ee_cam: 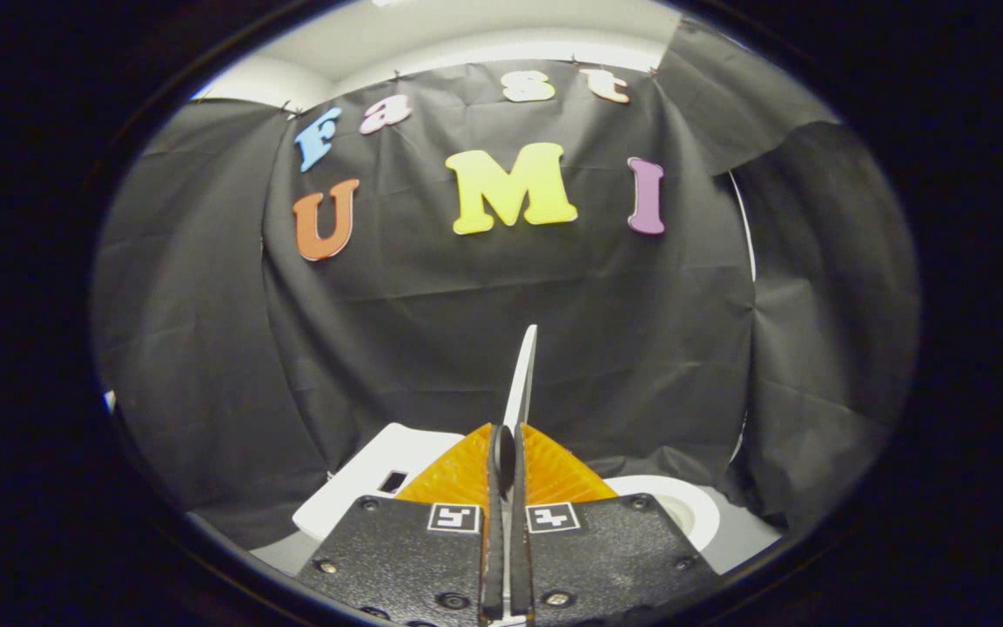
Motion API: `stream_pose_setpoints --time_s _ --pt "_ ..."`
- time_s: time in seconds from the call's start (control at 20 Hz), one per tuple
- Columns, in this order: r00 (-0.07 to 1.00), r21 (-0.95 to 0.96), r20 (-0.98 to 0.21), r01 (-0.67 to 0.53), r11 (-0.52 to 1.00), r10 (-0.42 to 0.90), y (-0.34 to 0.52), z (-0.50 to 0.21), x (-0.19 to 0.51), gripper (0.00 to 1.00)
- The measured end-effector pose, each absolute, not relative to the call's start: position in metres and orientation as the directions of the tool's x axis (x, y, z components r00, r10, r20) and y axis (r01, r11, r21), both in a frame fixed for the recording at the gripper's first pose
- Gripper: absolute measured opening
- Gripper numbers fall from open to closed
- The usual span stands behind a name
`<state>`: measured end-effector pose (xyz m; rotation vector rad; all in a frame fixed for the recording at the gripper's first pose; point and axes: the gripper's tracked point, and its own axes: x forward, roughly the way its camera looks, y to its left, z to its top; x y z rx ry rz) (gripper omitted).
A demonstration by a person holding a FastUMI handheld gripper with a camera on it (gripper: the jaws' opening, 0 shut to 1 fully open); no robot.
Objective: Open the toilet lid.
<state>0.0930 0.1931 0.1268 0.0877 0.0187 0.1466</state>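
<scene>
Claw clenched on one toilet lid, lid edge-on, upright; one toilet bowl beyond.

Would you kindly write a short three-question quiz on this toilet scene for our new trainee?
1. True or false: the toilet lid lies flat and shut over the bowl.
2. What is the hand-held gripper doing? A. hanging open above the lid B. pinching the lid's edge C. pressing on the tank
3. Fill in: to one side of the fingers, beyond them, the white ____ is uncovered.

Key: 1 false, it stands raised on edge; 2 B; 3 seat.
</scene>
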Motion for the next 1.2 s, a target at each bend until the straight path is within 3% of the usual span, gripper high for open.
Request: stream_pose_setpoints --time_s 1.0,1.1,1.2 --pt "0.971 -0.119 -0.030 -0.240 0.963 0.238 0.323 0.131 0.088 0.07" --pt "0.964 -0.146 -0.043 -0.264 0.953 0.261 0.334 0.130 0.088 0.11" --pt "0.948 -0.141 -0.058 -0.317 0.938 0.312 0.342 0.127 0.086 0.34"
